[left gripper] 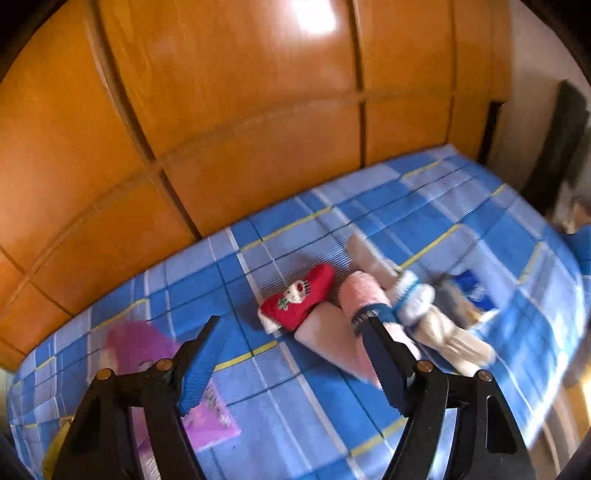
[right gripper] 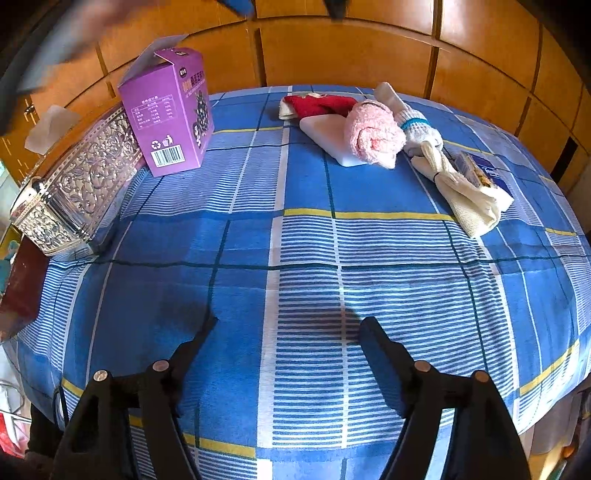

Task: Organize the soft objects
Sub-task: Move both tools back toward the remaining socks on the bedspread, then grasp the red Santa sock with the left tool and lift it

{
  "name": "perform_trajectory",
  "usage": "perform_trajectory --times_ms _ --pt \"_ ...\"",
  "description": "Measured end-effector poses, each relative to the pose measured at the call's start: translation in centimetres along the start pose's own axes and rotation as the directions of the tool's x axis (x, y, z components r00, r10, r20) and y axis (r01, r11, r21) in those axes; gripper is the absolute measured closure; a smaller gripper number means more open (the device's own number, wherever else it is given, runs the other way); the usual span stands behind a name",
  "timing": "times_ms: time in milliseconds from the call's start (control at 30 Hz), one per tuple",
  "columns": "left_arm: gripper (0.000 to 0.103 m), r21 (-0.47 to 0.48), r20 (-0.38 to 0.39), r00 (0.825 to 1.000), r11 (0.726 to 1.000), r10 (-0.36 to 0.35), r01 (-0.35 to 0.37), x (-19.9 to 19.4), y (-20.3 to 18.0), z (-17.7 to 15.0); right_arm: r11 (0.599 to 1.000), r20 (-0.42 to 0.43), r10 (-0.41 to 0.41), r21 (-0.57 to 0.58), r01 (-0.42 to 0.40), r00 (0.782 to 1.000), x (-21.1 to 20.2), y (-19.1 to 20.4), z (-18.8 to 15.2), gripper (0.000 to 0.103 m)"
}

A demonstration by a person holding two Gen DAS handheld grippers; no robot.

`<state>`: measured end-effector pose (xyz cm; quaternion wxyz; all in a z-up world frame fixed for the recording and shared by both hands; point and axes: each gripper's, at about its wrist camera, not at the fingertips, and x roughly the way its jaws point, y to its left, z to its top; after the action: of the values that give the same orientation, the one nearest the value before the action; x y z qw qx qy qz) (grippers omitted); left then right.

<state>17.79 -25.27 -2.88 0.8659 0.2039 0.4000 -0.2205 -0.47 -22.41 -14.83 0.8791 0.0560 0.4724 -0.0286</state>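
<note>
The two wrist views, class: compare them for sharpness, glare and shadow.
Left wrist view: smeared by motion blur, socks soft-edged, white glare on the wooden panels. Right wrist view: sharp, the purple box crisp, a dark shadow on the checked cloth ahead of the hand-held gripper.

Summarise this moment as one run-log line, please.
left gripper: open, empty | right gripper: open, empty | pink sock: on white pad
</note>
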Motion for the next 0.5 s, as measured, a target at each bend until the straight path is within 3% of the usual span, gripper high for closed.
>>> perform_trajectory --times_ms 167,367,500 --pt "0.026 0.020 -0.079 0.994 0.997 0.073 -0.072 6.2 -0.5 0.8 1.000 0.020 0.019 -0.025 -0.018 1.000 0.1 0.4 -0.4 0.017" --pt "0.026 -0.020 -0.154 0.984 0.996 0.088 -0.092 12.3 0.4 1.3 0.999 0.029 0.047 -0.013 -0.046 0.998 0.1 -0.1 -0.3 0.015" --pt "0.026 -0.016 -0.151 0.986 0.997 0.069 -0.072 13.8 -0.2 1.7 0.998 0.038 0.069 0.001 -0.069 0.997 0.1 -0.5 -0.2 0.015"
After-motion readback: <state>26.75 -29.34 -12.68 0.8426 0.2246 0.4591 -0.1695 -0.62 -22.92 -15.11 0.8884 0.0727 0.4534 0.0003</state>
